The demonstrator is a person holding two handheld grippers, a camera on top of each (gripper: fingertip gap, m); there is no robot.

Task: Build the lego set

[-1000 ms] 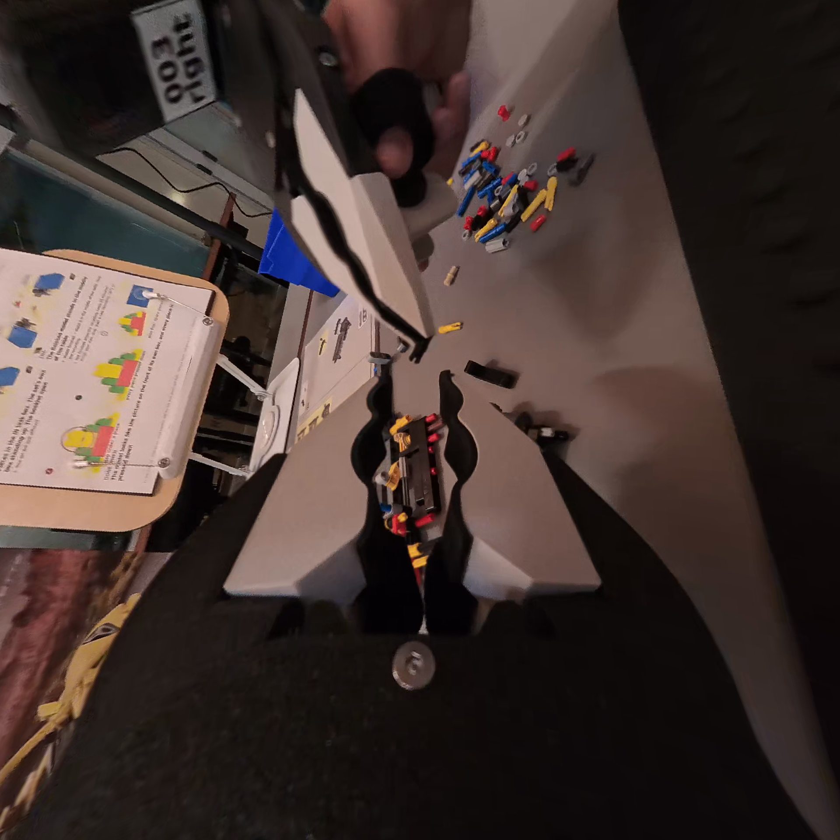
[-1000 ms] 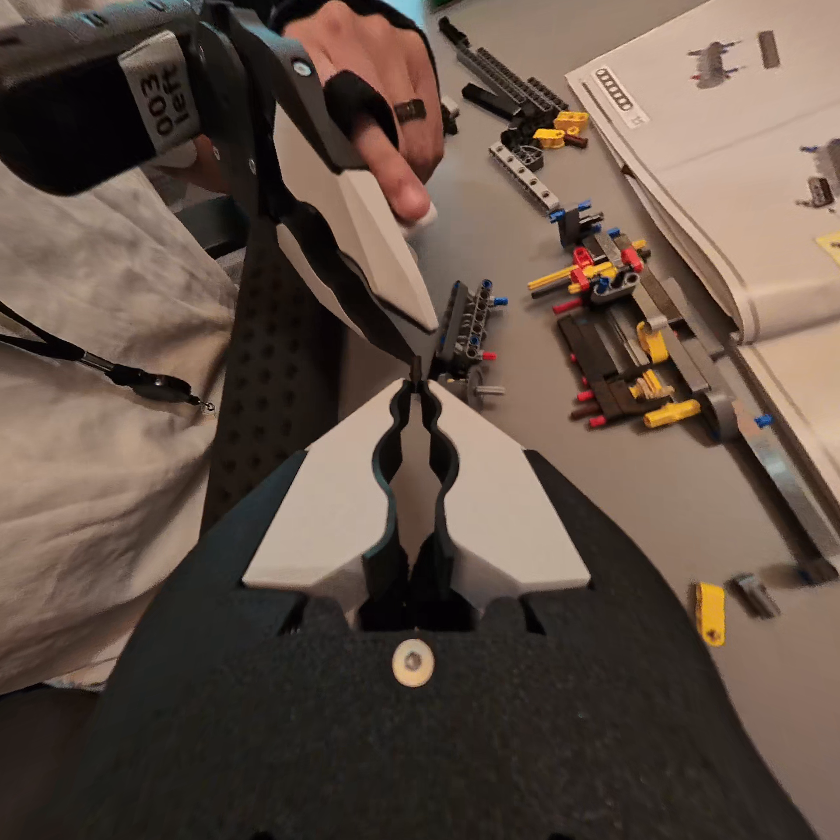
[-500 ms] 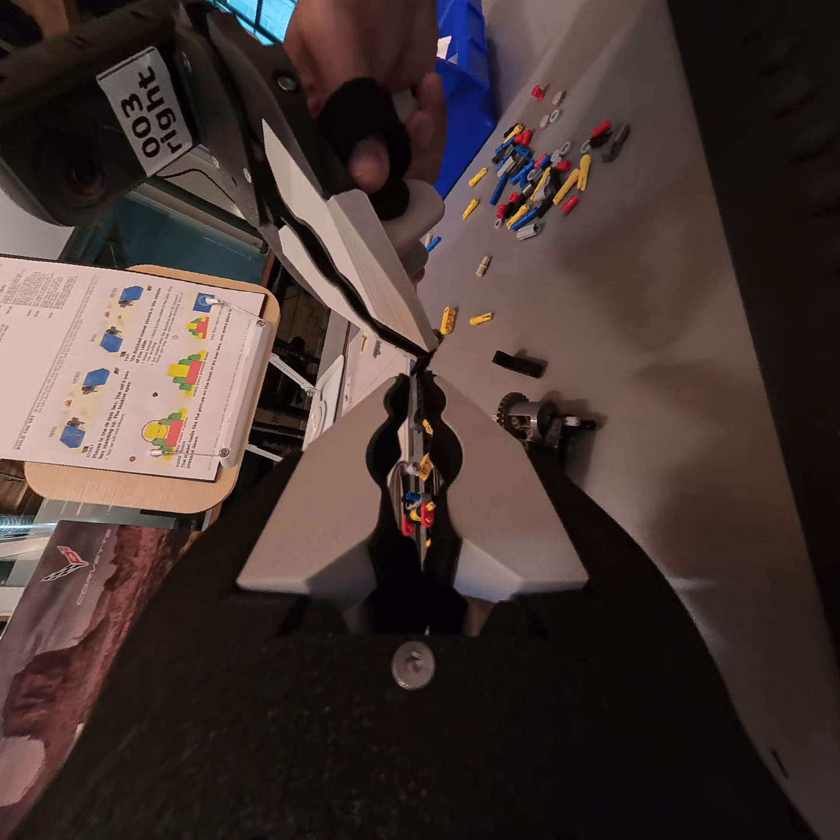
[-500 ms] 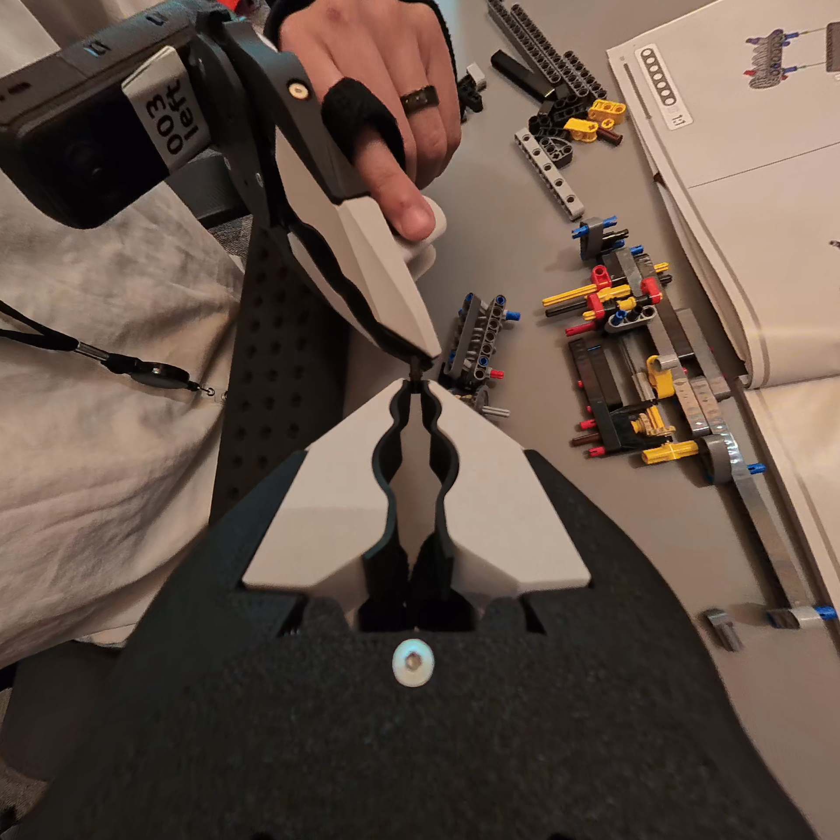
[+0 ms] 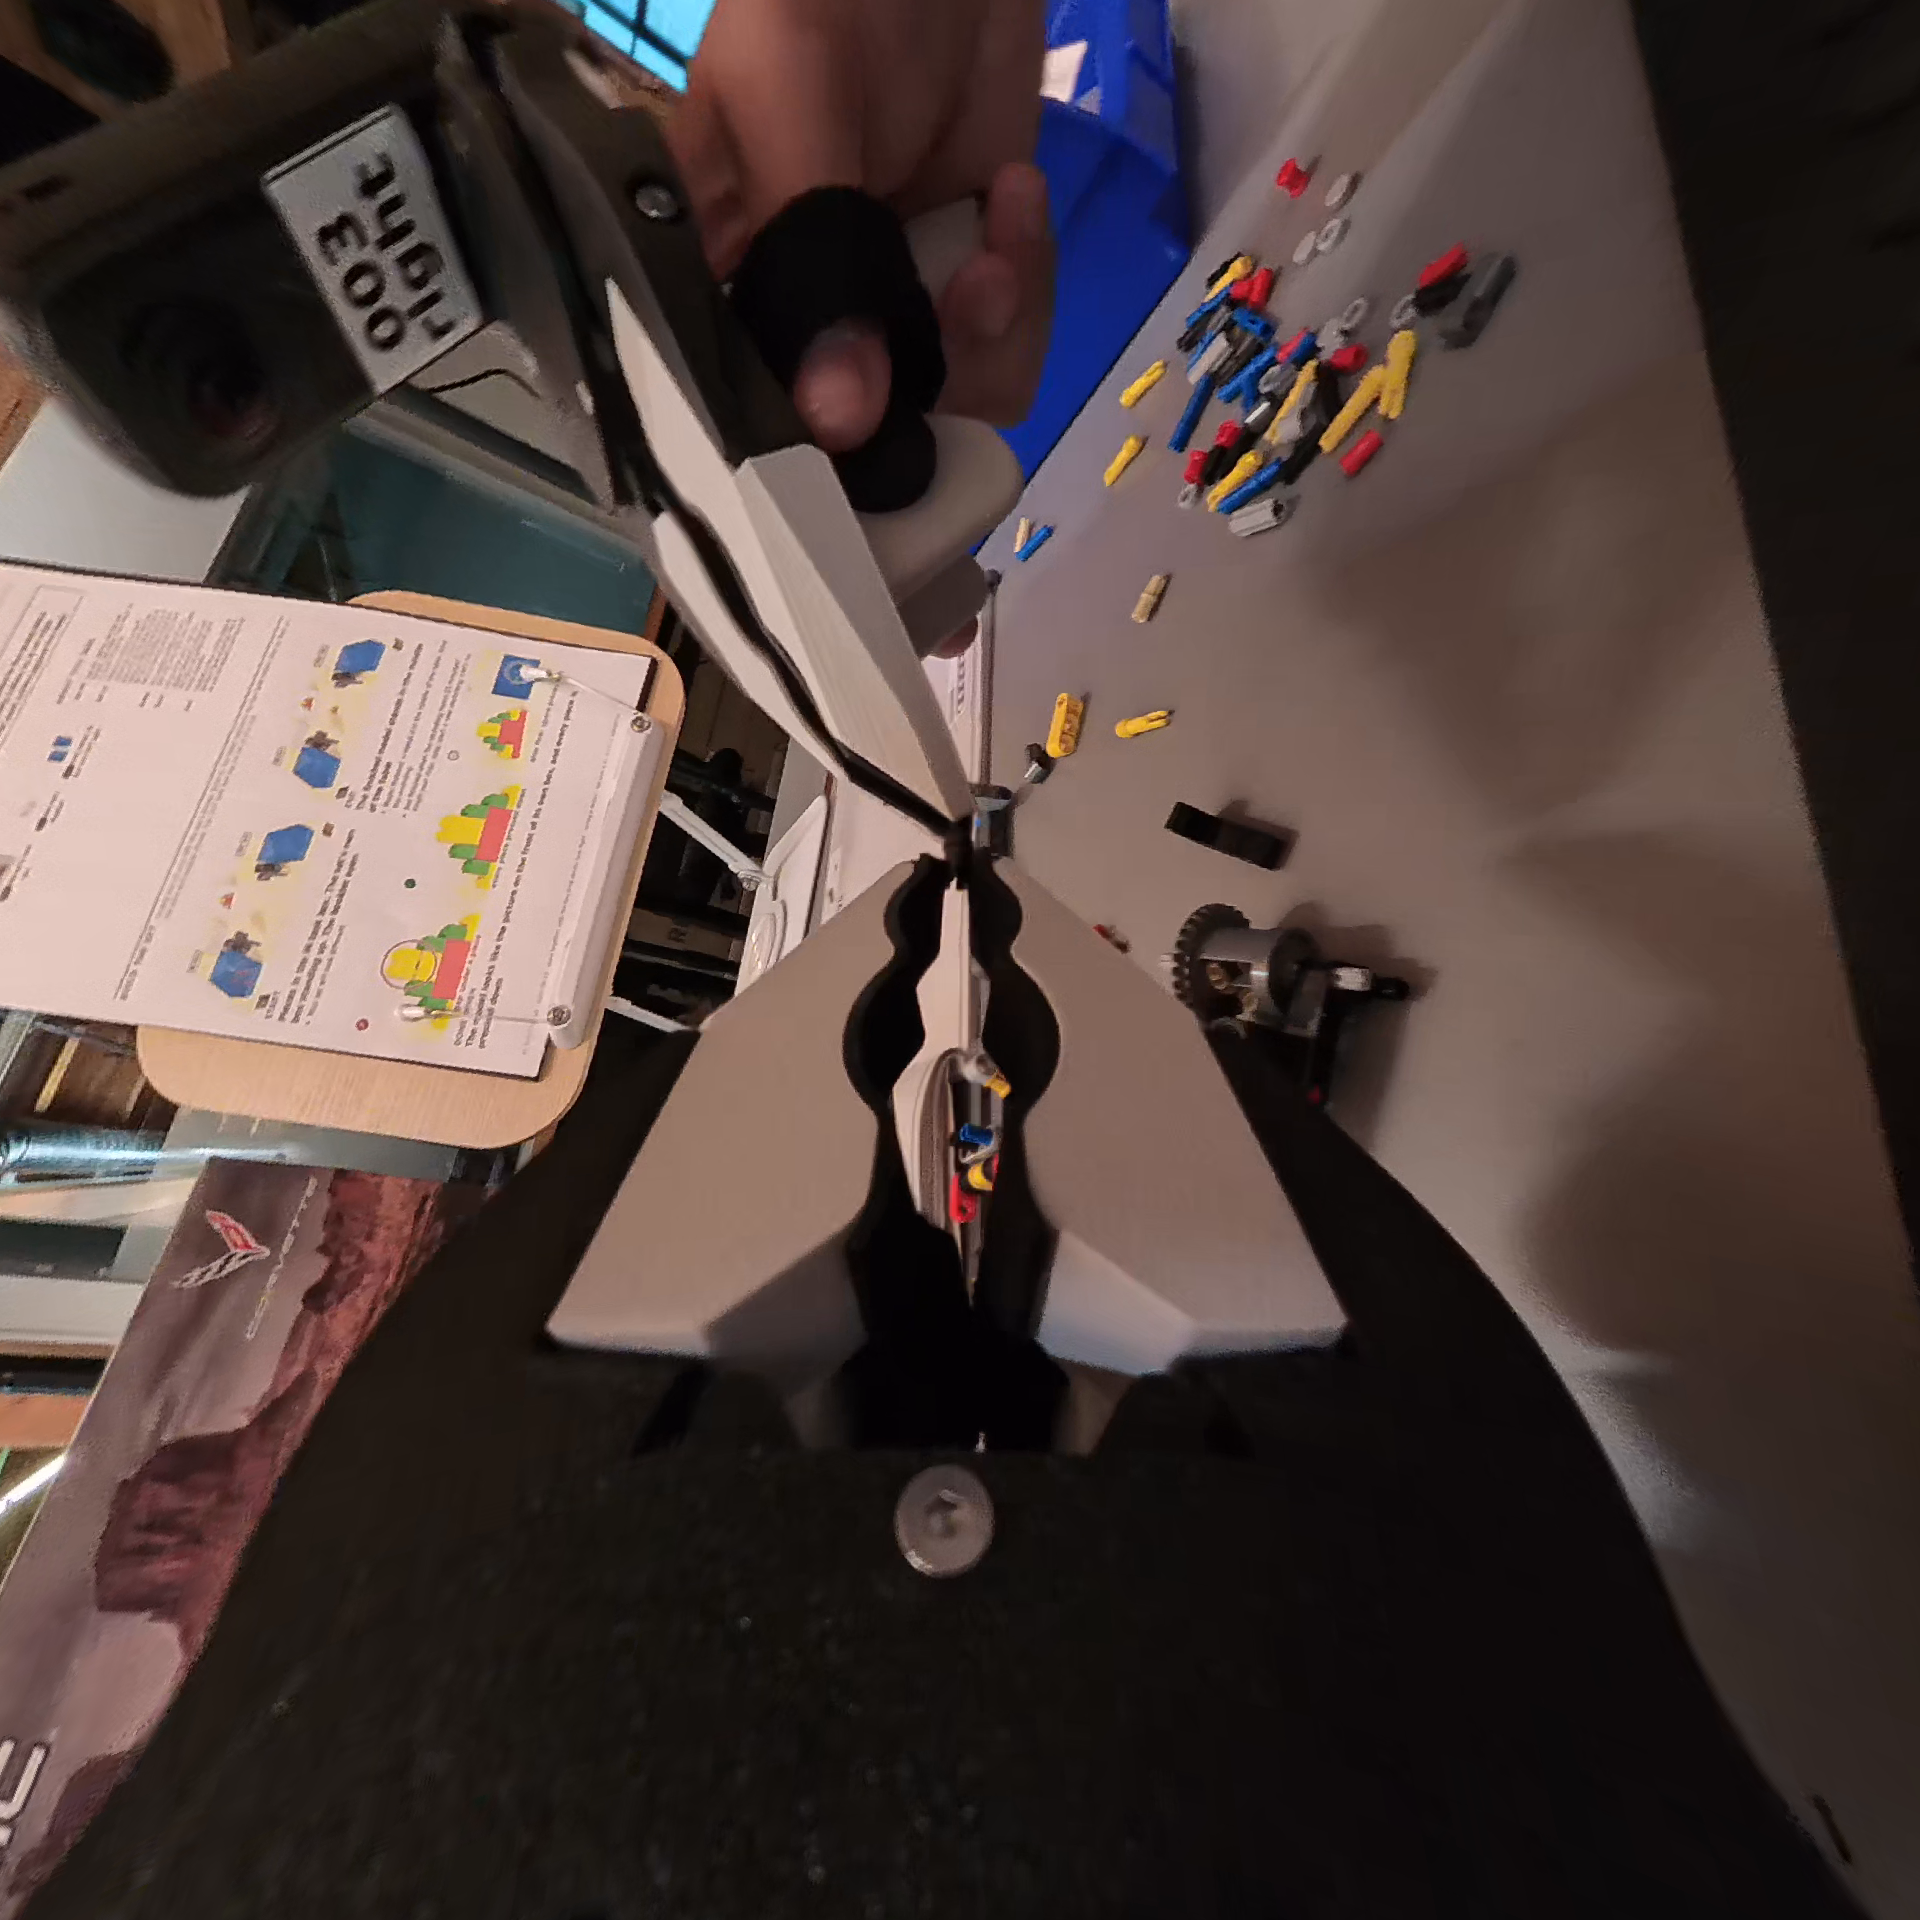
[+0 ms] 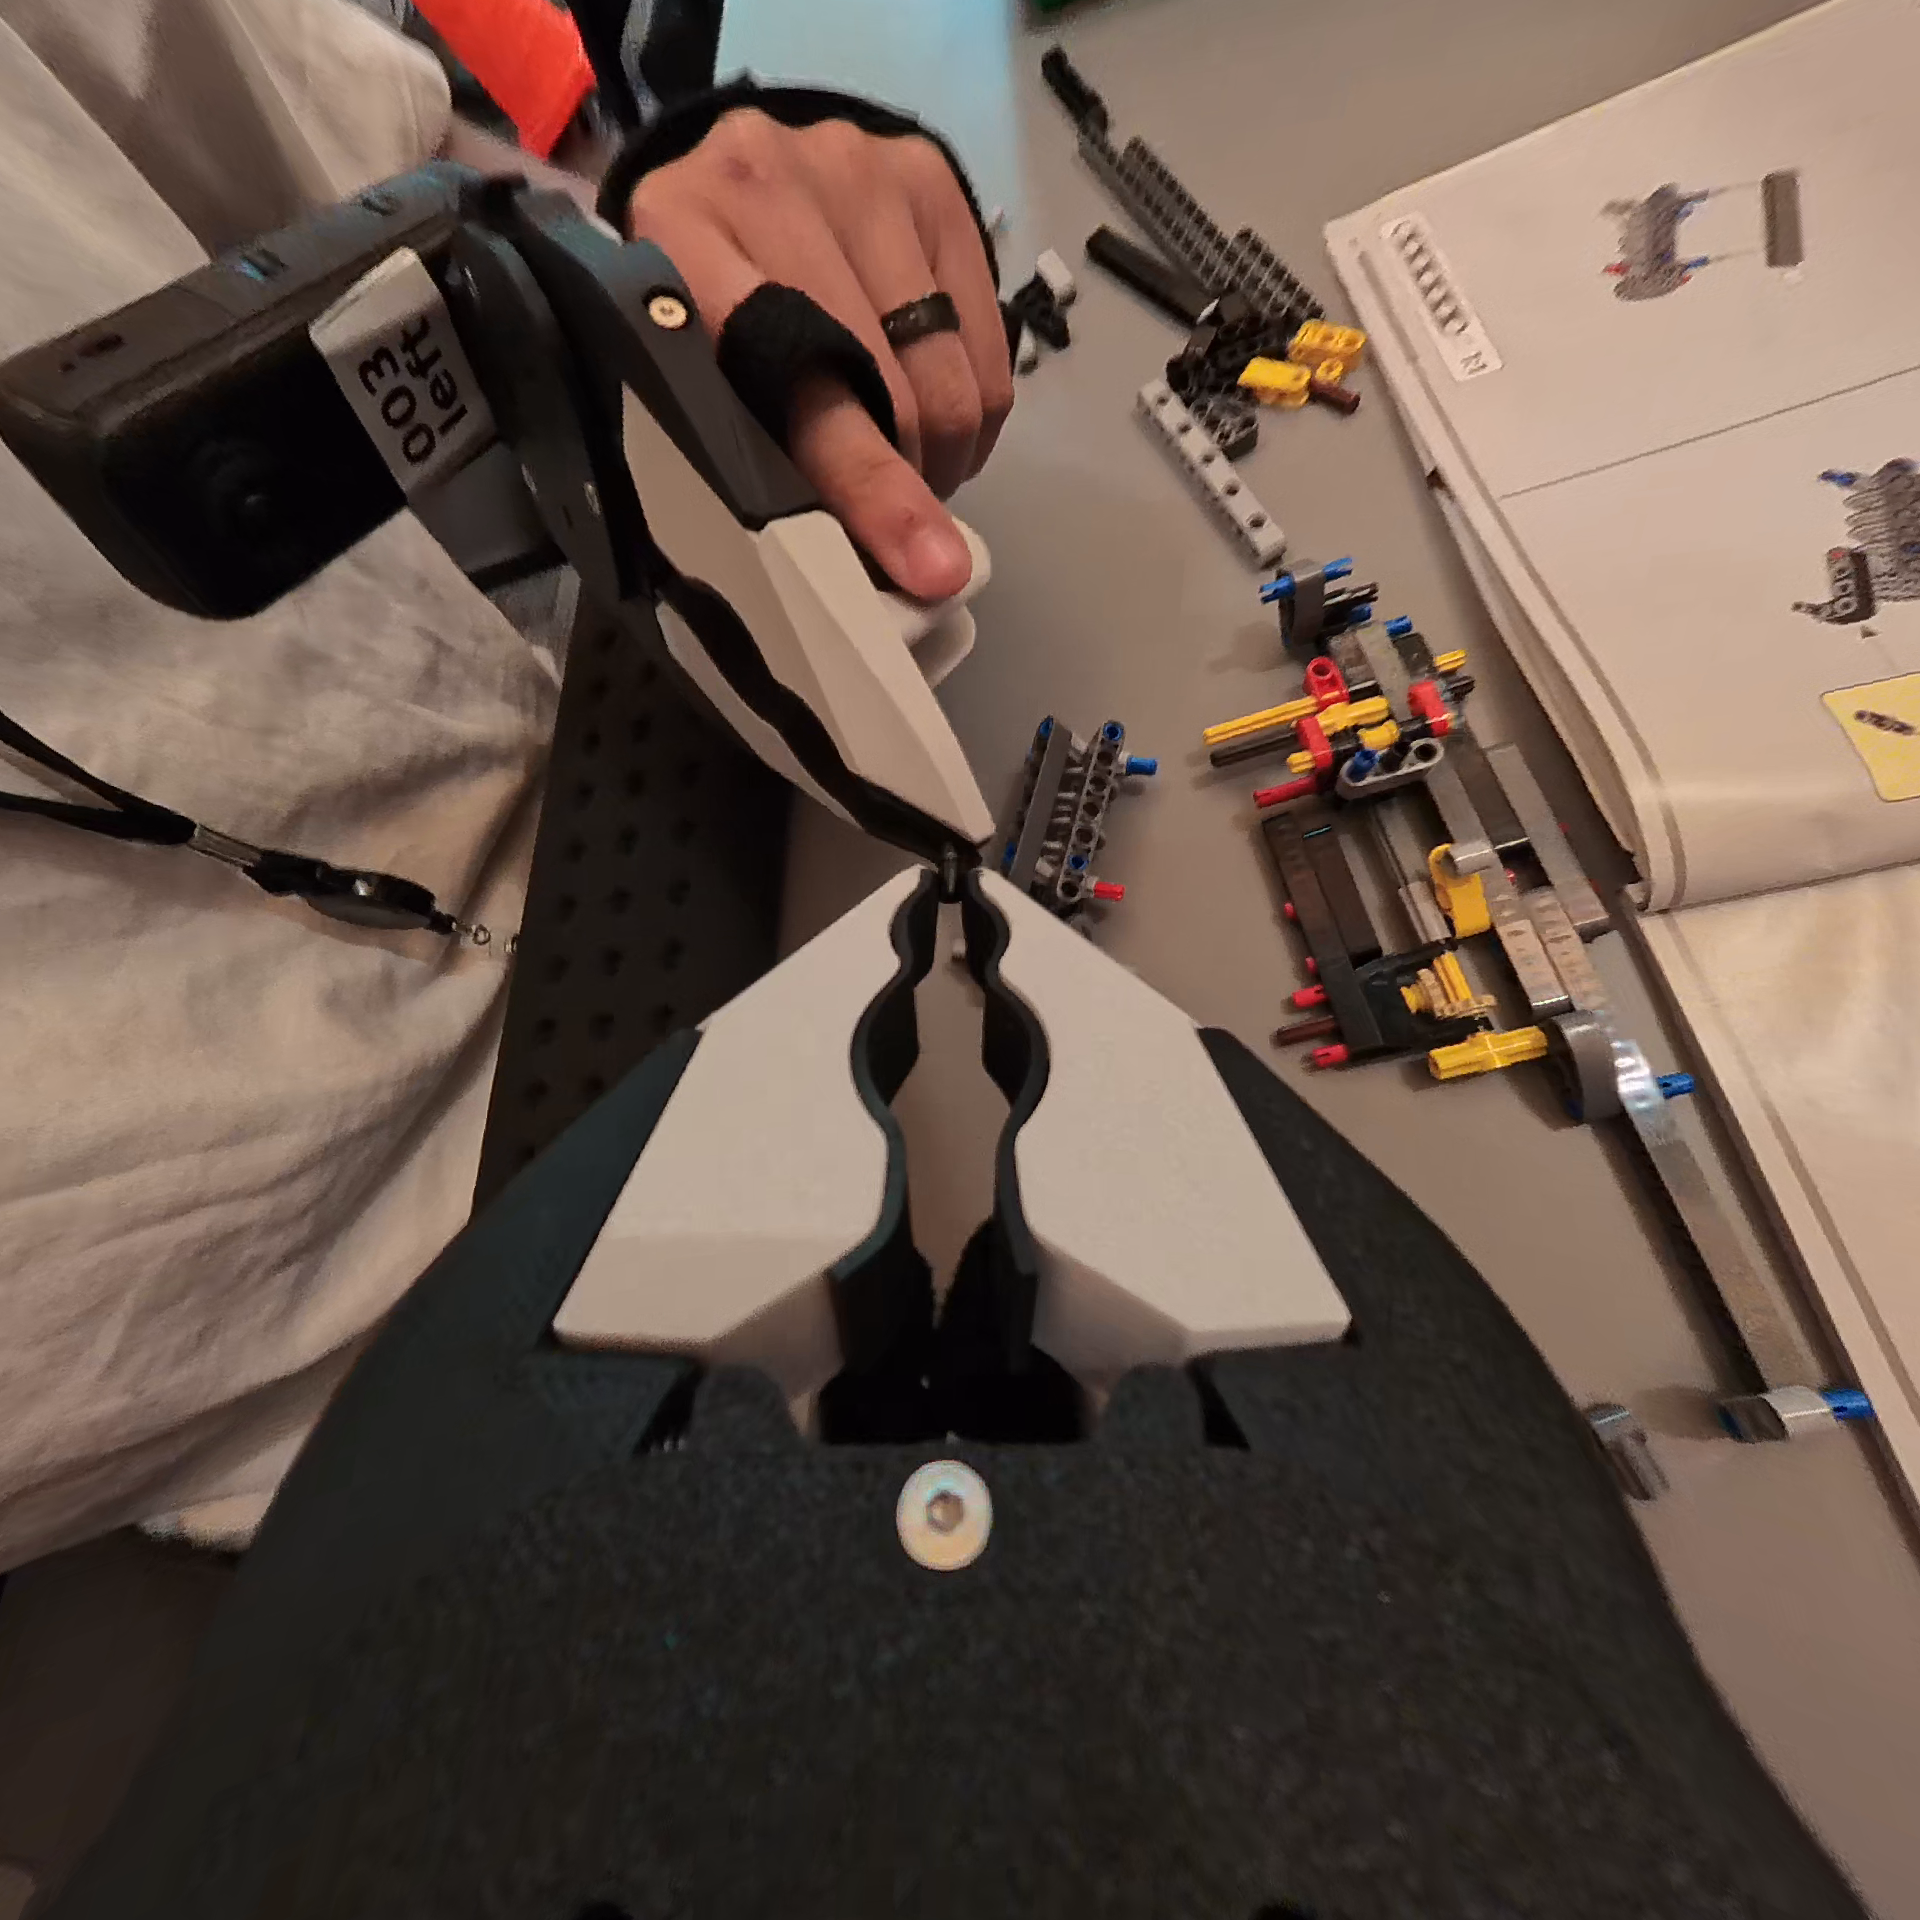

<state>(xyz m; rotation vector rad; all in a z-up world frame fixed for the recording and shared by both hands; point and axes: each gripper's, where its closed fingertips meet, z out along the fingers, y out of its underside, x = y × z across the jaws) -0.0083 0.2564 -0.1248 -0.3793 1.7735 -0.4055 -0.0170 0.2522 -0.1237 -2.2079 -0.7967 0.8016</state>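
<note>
Black, tiny & hard to make out, a small pin [image 6: 950, 860] sits pinched where your left gripper [image 6: 961, 836] and right gripper [image 6: 948, 883] meet tip-to-tip, both closed on it above the grey desk [image 6: 1143, 1195], w/ studded lego assembly [image 6: 1392, 894] lying beside.

Matt grey table [image 6: 1091, 623], glossy plastic bricks [image 6: 1382, 790]

Grey bench [image 5: 1507, 727] strewn upper right with red, blue, yellow, grey loose pieces [image 5: 1288, 384]; blue bin [image 5: 1112, 208] at top; white booklet [image 6: 1662, 468] right.
</note>
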